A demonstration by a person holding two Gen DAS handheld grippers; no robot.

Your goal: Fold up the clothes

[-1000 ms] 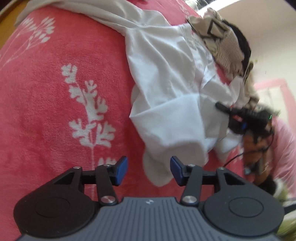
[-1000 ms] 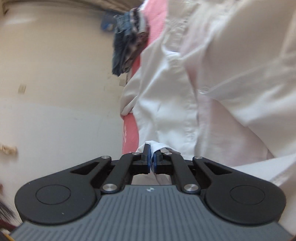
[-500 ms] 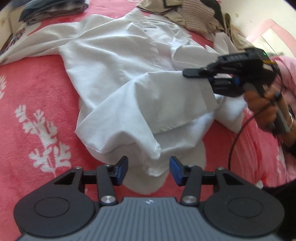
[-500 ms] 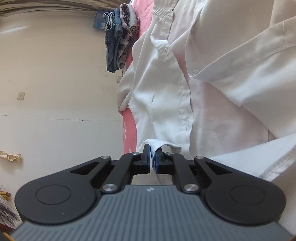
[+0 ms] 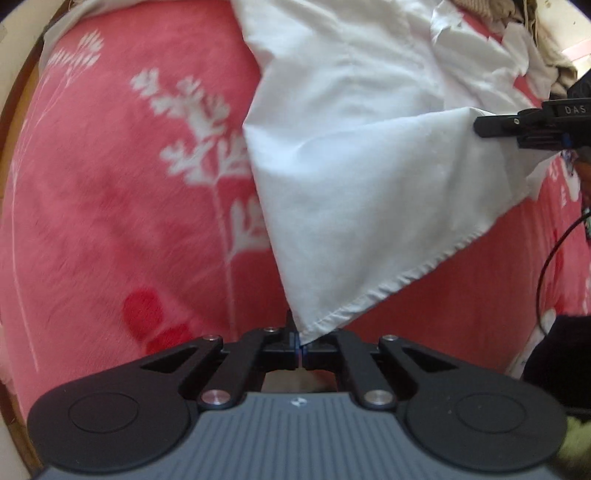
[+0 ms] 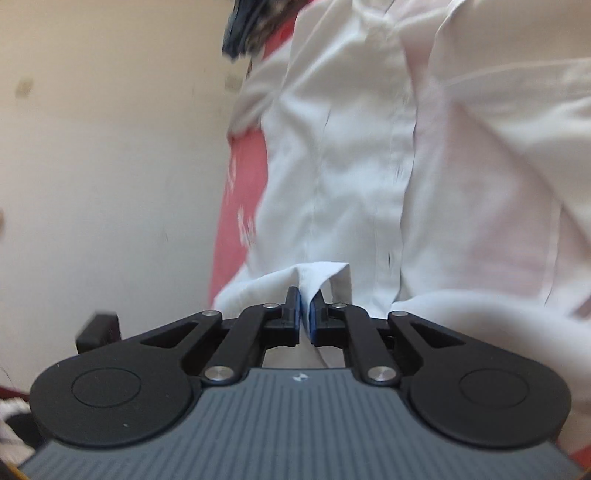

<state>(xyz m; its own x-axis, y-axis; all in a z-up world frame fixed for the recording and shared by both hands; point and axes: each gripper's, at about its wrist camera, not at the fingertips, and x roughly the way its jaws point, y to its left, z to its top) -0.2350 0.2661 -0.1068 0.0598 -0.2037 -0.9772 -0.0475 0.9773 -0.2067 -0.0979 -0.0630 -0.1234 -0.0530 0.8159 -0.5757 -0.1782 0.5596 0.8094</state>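
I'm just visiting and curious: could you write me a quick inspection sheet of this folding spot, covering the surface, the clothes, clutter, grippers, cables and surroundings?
Surface: pink blanket with white leaf print.
Job's things: white shirt spread on it, one hemmed corner lifted.
Clutter: beige clothes heaped at the far edge; dark clothes beyond the shirt.
Grippers: left gripper shut on the shirt's corner, having just closed; right gripper shut on a shirt edge.
Cables: black cable hanging at the right.
Surroundings: cream wall.
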